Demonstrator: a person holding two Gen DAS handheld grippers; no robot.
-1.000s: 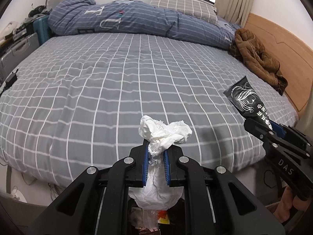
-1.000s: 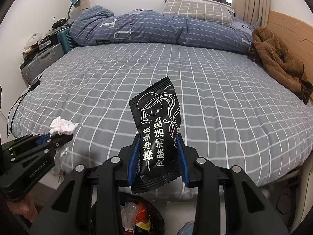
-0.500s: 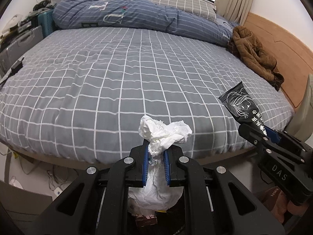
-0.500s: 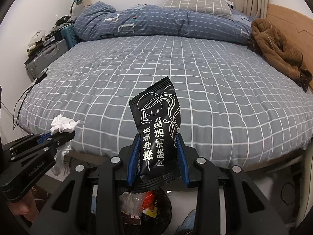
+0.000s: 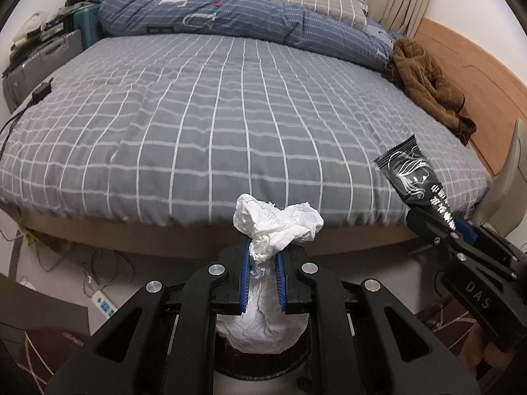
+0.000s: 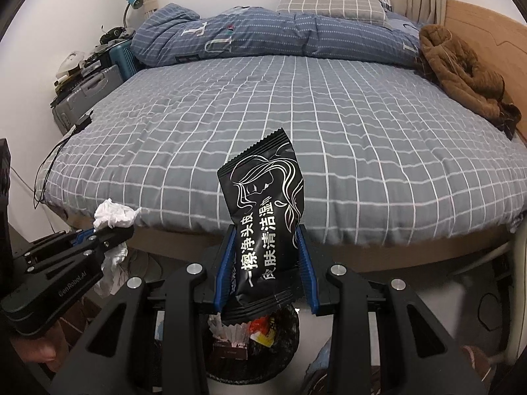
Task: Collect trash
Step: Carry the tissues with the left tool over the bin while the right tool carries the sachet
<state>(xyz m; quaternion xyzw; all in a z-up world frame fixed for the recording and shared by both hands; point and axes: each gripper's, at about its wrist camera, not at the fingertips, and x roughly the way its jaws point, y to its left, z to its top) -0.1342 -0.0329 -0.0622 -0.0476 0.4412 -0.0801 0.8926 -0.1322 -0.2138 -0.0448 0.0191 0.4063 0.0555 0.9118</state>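
My left gripper [image 5: 262, 256] is shut on a crumpled white tissue [image 5: 276, 222]; the wad bulges above the blue pads and hangs below them. My right gripper [image 6: 265, 233] is shut on a black wet-wipe packet [image 6: 263, 197] with white line art and print, held upright. Each gripper shows in the other view: the right gripper [image 5: 431, 222] with the packet [image 5: 411, 176] at the right, the left gripper [image 6: 112, 230] with the tissue [image 6: 113, 214] at the left. Below both sits a black-lined trash bin [image 6: 290, 339] holding wrappers, partly hidden by the gripper bodies.
A bed with a grey checked sheet [image 5: 214, 115] fills the view ahead, its near edge just beyond the grippers. A blue duvet [image 5: 214, 16] and a brown jacket [image 5: 428, 85] lie at its far side. A power strip [image 5: 103, 304] and cables lie on the floor at the left.
Both grippers have drawn back from the bed, keeping hold of tissue and packet. The bed's edge and the floor have come into view, and the bin shows more below.
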